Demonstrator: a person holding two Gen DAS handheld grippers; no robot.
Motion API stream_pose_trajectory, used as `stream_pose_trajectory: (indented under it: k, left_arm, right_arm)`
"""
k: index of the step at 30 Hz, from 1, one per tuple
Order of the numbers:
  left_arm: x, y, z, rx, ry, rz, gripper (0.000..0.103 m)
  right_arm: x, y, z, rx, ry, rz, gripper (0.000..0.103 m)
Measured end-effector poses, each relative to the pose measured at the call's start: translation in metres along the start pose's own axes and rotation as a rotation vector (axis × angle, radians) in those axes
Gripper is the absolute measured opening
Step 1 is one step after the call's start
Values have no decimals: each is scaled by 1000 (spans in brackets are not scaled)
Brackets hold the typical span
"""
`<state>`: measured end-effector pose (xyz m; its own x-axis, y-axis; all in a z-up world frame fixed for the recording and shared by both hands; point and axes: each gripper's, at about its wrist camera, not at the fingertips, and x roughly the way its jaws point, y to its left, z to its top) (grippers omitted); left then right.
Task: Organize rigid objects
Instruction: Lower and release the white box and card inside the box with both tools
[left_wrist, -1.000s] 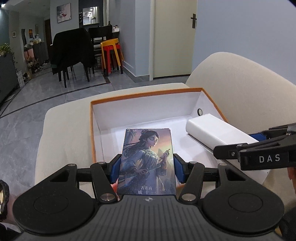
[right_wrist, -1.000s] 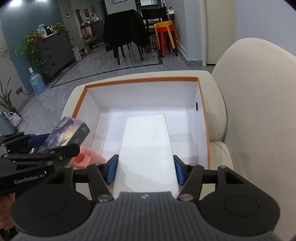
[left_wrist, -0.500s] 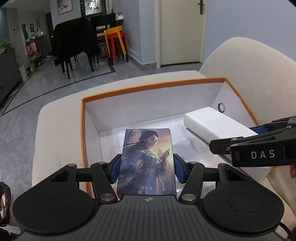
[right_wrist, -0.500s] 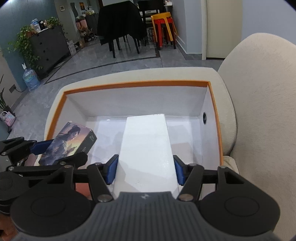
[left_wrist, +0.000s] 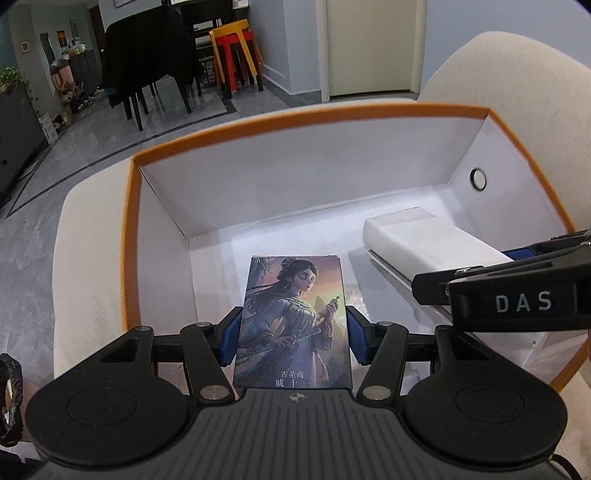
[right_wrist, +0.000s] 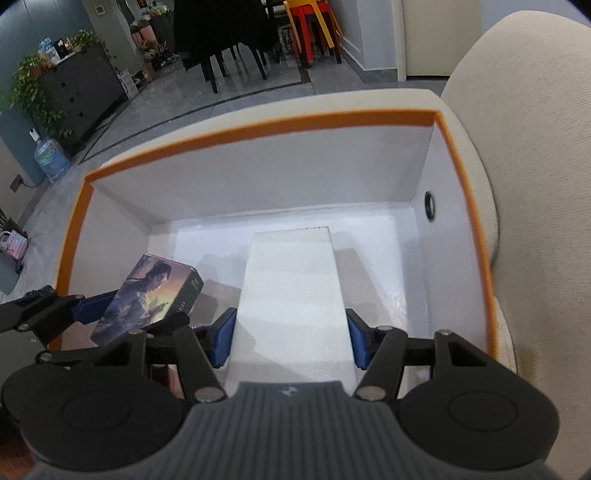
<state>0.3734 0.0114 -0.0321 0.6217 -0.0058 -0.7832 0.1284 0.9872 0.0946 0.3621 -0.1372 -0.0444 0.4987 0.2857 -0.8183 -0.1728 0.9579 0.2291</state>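
Note:
My left gripper (left_wrist: 294, 338) is shut on an illustrated card box (left_wrist: 293, 317) showing a woman with a sword, held low inside the orange-rimmed white box (left_wrist: 303, 118). My right gripper (right_wrist: 291, 338) is shut on a white rectangular block (right_wrist: 293, 295), also held low inside the same box (right_wrist: 258, 127), to the right of the card box (right_wrist: 147, 295). The white block shows at the right in the left wrist view (left_wrist: 424, 240), with the right gripper (left_wrist: 513, 299) on it. The left gripper (right_wrist: 85, 308) shows at the left in the right wrist view.
The box sits on a cream sofa seat (left_wrist: 88, 229) with the backrest (right_wrist: 535, 166) to the right. A round hole (left_wrist: 478, 178) is in the box's right wall. Beyond are a grey tiled floor, dark chairs (left_wrist: 147, 66) and coloured stools (left_wrist: 236, 48).
Both grippers have moved forward and down into the box, carrying the card box and the white block lower toward its floor.

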Motion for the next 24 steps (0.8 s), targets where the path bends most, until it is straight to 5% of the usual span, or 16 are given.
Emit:
stream_pose_trajectory:
  k: [24]
  left_arm:
    - [-7,-5,2,24,5,31,70]
  right_arm:
    - [20,4,6,18,25,-5,60]
